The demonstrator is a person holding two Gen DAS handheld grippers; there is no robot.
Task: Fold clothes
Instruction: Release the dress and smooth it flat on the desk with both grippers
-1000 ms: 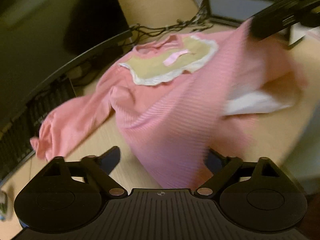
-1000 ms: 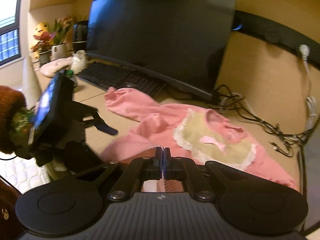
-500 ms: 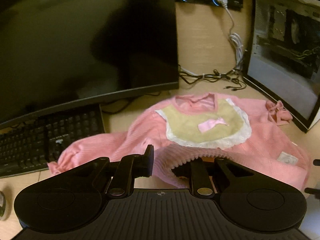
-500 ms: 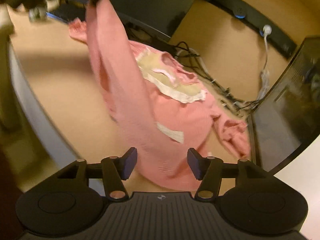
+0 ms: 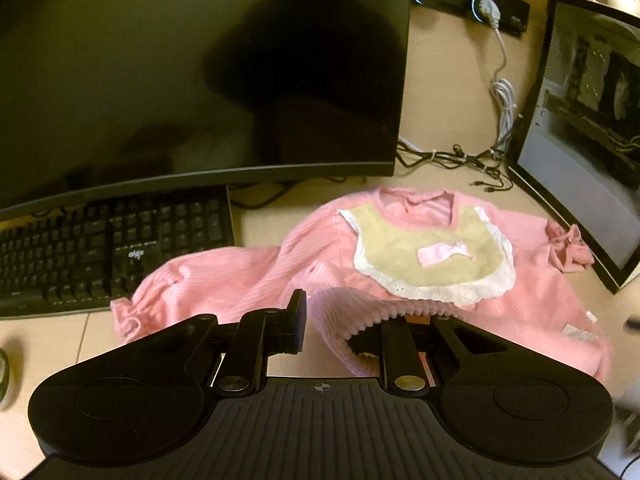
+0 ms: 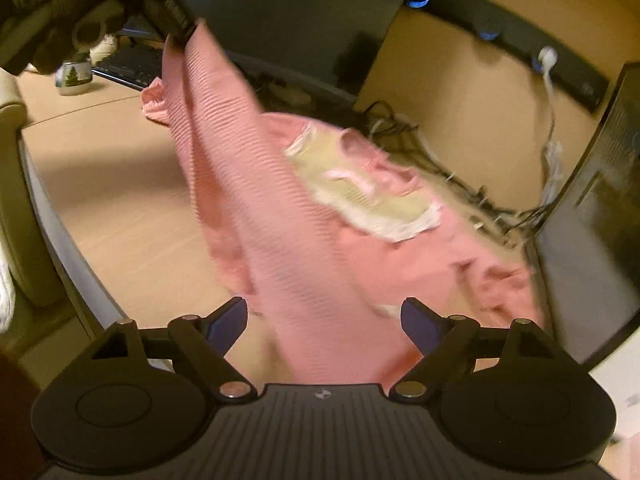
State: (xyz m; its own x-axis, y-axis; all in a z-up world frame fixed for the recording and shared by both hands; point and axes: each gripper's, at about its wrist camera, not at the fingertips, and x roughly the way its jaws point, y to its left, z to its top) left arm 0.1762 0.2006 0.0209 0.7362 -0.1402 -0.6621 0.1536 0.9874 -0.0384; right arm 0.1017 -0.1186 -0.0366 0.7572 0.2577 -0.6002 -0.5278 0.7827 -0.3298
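Both tongs swapped roles: left tongs (image 6: 176, 36) now pinch garment (image 5: 540, 292) hem, lifted; right tongs (image 6: 324, 320) opening, hem released. Fold underway.

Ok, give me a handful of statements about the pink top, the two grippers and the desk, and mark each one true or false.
1. The left gripper is shut on the hem of the pink top. True.
2. The right gripper is clamped on the top. False: its jaws are opening, with cloth hanging loose between them.
3. The top has a cream bib panel with a pink bow. True.
4. The keyboard lies on top of the pink top. False: it sits on the desk beside a sleeve.
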